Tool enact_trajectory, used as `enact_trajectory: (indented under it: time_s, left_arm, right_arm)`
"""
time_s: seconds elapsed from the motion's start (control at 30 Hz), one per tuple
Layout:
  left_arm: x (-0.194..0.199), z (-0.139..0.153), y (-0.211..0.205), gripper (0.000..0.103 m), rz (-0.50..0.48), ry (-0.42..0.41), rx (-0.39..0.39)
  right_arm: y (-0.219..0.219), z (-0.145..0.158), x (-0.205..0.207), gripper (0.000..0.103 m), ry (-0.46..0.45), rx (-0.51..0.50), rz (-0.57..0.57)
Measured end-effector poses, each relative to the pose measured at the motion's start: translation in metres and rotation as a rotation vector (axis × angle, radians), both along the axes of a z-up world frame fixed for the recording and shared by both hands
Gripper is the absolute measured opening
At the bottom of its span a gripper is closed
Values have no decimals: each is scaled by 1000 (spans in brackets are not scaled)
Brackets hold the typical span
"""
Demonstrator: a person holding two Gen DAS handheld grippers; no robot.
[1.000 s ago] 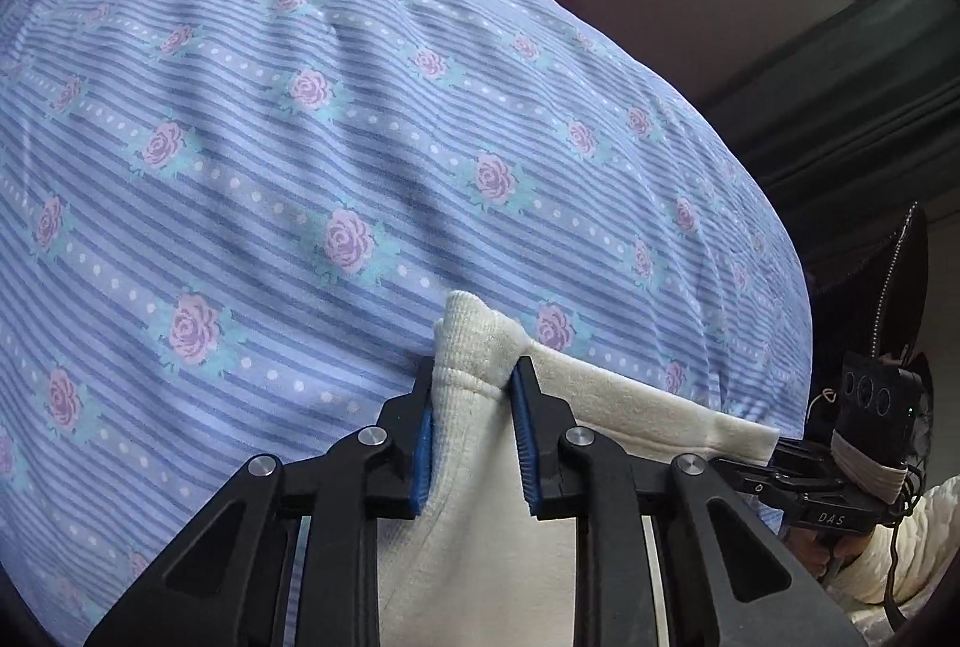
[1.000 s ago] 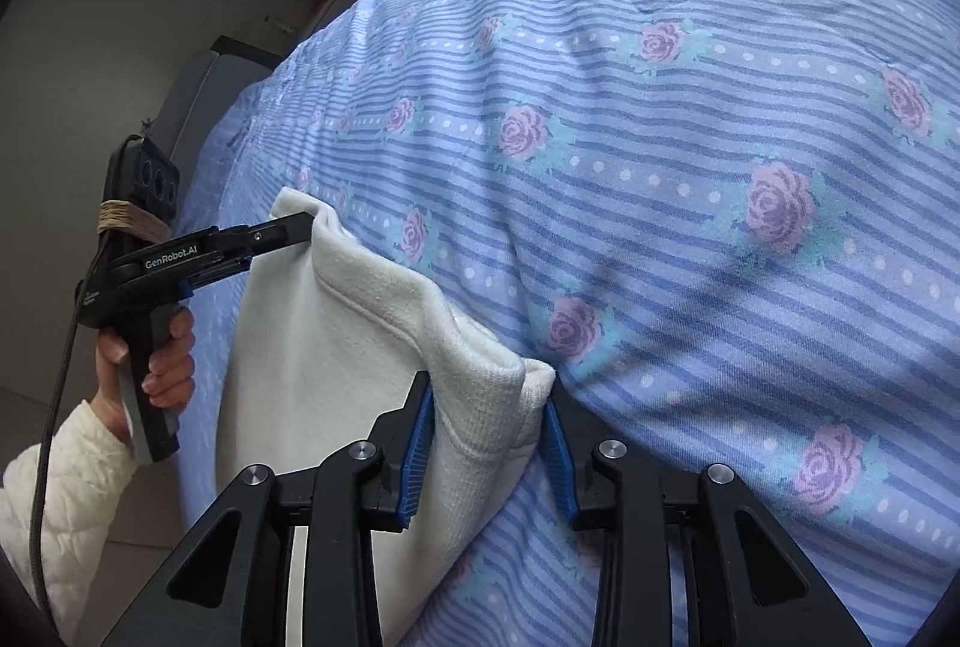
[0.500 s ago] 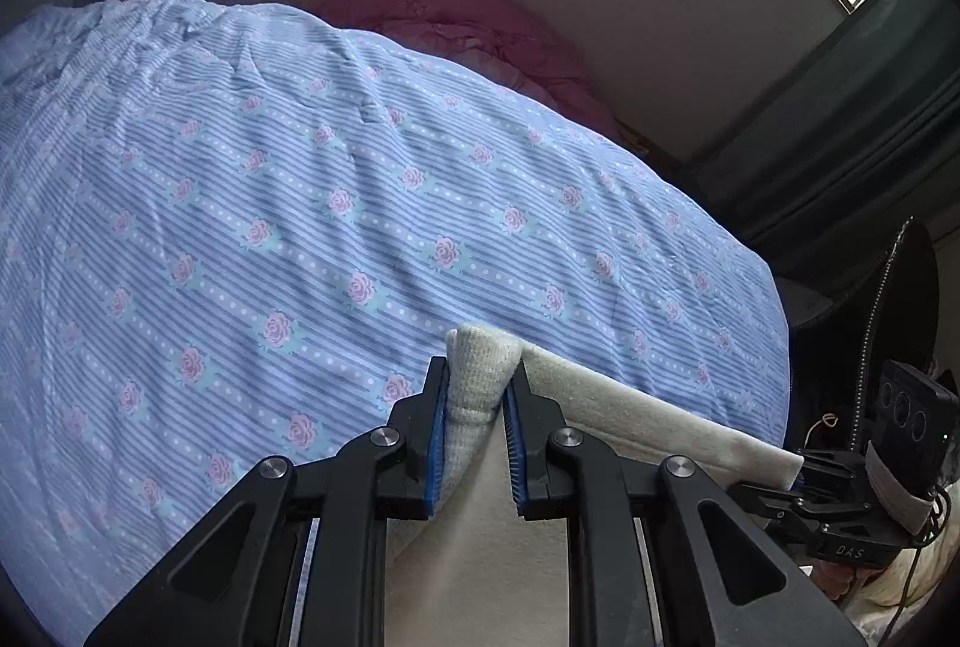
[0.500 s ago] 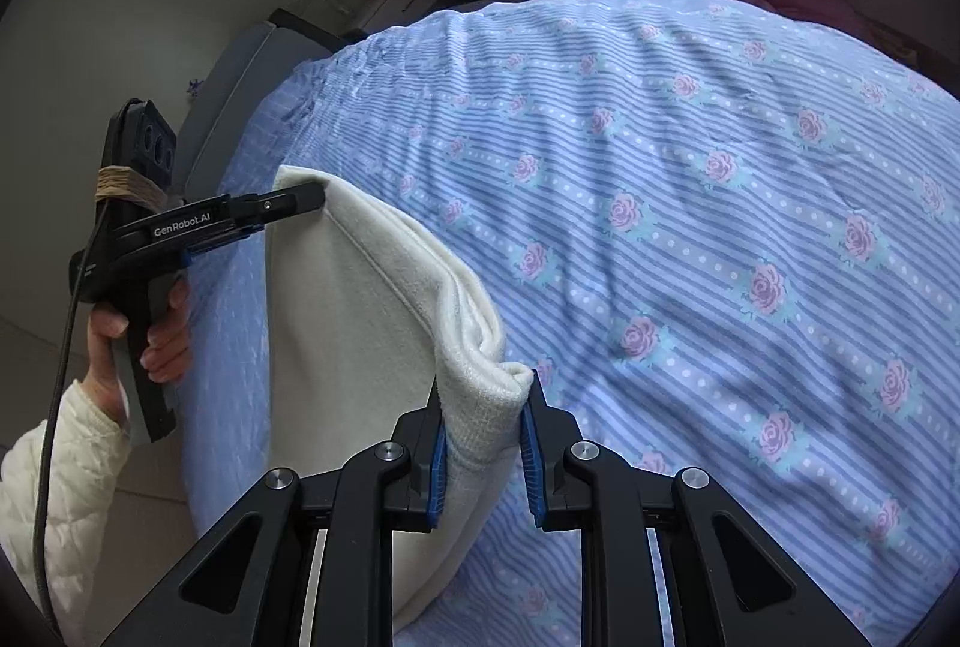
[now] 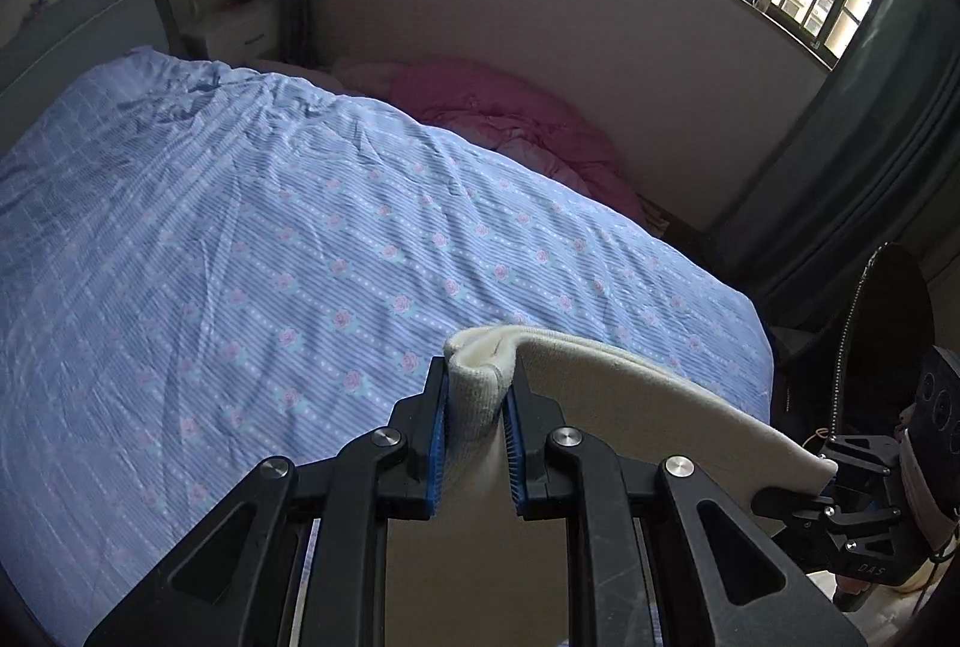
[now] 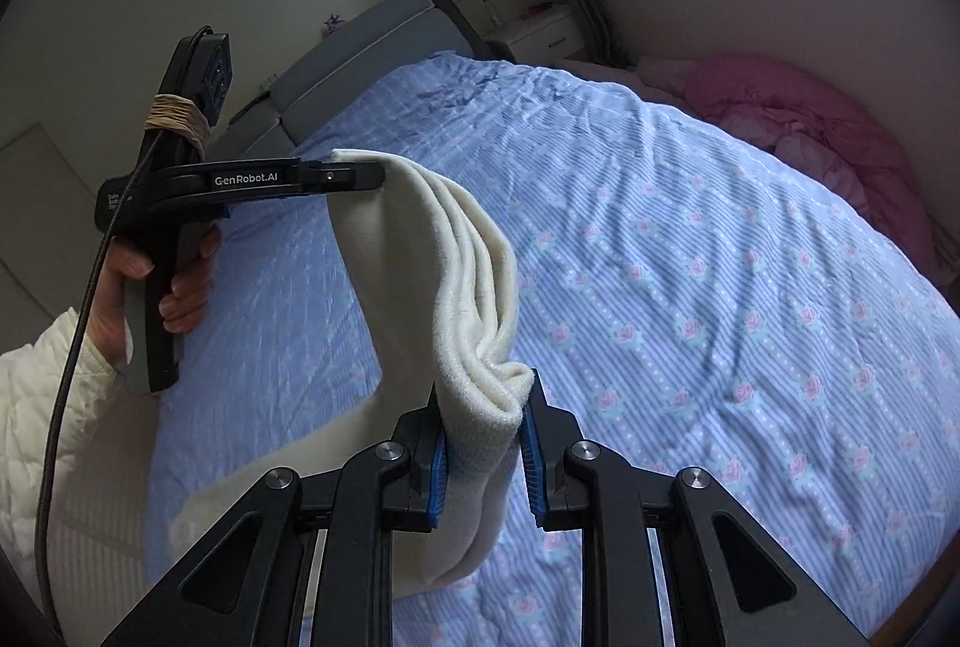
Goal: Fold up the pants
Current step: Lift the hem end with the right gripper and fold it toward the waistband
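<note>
Both sets of jaws pinching cream pants (image 6: 456, 287), left gripper (image 5: 477, 401) and right gripper (image 6: 483, 428) at opposite ends, cloth hanging doubled above the striped bed (image 5: 300, 227), fold begun, laying down and smoothing left.

Fuzzy cream knit pants (image 6: 474, 323); smooth printed cotton bedsheet (image 5: 300, 239); matt black plastic hand-held gripper (image 6: 483, 446)

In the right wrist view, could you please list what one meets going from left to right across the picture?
White quilted sleeve → hand holding the left gripper → cream pants, clamped at both ends → blue flowered bedspread → pink bedding by the wall.
</note>
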State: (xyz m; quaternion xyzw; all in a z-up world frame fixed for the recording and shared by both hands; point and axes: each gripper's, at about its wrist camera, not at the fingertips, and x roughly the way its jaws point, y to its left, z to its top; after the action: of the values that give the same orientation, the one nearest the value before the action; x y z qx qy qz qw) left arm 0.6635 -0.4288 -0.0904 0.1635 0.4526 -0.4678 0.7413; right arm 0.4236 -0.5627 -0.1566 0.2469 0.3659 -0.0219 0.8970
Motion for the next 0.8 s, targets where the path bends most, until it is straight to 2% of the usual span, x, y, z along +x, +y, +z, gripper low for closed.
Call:
enact_trajectory:
  time_s: [0.2,0.43,0.6,0.8]
  left_arm:
    - [-10,4,94,17,11,-11,-47]
    - [-3,-23,189,17,0,19,-69]
    - [6,-56,252,17,-8,44,-45]
    - [14,-120,313,17,45,116,4]
  right_arm:
    - [94,22,-7,22,-15,-185,33]
    - [222,15,-5,22,44,-371,51]
    - [297,-1,2,22,114,-419,97]
    - [367,-39,19,22,206,-461,203]
